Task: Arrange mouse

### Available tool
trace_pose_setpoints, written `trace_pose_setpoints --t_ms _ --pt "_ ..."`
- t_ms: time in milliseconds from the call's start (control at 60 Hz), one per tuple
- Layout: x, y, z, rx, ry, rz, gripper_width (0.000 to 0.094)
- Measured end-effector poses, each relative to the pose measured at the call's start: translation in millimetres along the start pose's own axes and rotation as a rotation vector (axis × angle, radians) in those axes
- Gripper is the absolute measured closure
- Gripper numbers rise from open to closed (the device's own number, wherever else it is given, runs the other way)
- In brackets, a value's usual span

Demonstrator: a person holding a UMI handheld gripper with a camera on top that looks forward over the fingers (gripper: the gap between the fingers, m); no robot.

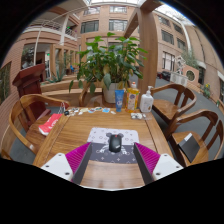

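The tongs (112,158) stand released, their two fingers spread wide with the magenta pads (77,156) facing inward over the wooden counter (85,130). Between the fingers, toward twelve o'clock of their tips, a dark mouse (115,143) rests on a patterned grey mouse mat (112,139) (a clear gap shows at each side, so neither finger touches it). Beyond the mat, at twelve o'clock, a leafy potted plant (108,60) stands at the counter's far edge. Toward one o'clock are a yellow bottle (132,97) and a white pump bottle (147,100). At ten o'clock a red item (50,124) lies near a wooden chair (22,118).
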State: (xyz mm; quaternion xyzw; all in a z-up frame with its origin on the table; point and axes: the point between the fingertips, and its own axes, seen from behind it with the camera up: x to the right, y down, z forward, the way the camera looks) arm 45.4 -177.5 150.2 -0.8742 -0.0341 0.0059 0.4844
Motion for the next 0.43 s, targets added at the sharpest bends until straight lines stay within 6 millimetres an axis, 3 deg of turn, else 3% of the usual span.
trace_pose_setpoints --t_ms 183,317,433 --pt "-3.7 -0.7 -65.6 0.037 0.010 -0.015 0.0082" --pt "-7.9 5.4 -94.2 0.045 0.002 -0.018 0.0083" --pt "-12.0 10.6 -107.6 0.043 -0.004 -0.039 0.0080"
